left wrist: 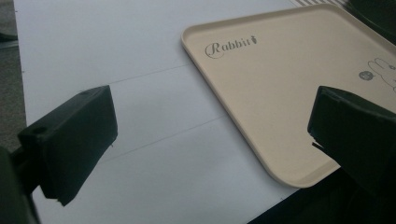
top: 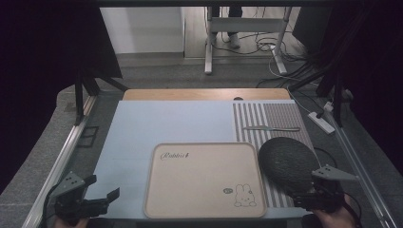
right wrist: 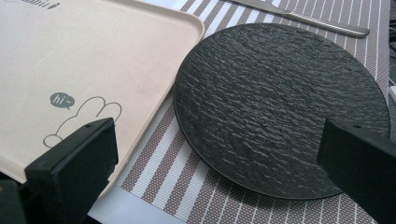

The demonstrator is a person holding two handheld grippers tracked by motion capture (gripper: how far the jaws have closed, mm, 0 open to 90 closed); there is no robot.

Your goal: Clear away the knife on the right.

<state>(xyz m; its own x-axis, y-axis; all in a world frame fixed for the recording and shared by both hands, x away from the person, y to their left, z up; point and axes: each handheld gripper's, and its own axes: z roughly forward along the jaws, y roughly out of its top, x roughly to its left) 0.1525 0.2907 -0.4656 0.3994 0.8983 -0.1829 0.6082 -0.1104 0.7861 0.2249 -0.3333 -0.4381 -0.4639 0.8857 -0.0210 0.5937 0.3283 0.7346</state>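
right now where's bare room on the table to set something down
The pale blue sheet is bare behind and left of the beige tray, and the tray itself holds nothing. It is crowded on the striped placemat: the black plate covers its near part, the knife lies behind, leaving a strip at the back.

**My left tongs over the pale surface**

My left tongs [left wrist: 205, 140] stand wide apart with nothing between the jaws, one at eight o'clock, the other at four. Under them lies the light blue surface [left wrist: 116, 56]. A beige tray [left wrist: 289, 74] lettered "Rabbit" fills the two o'clock side, its near corner just beside my four o'clock jaw.
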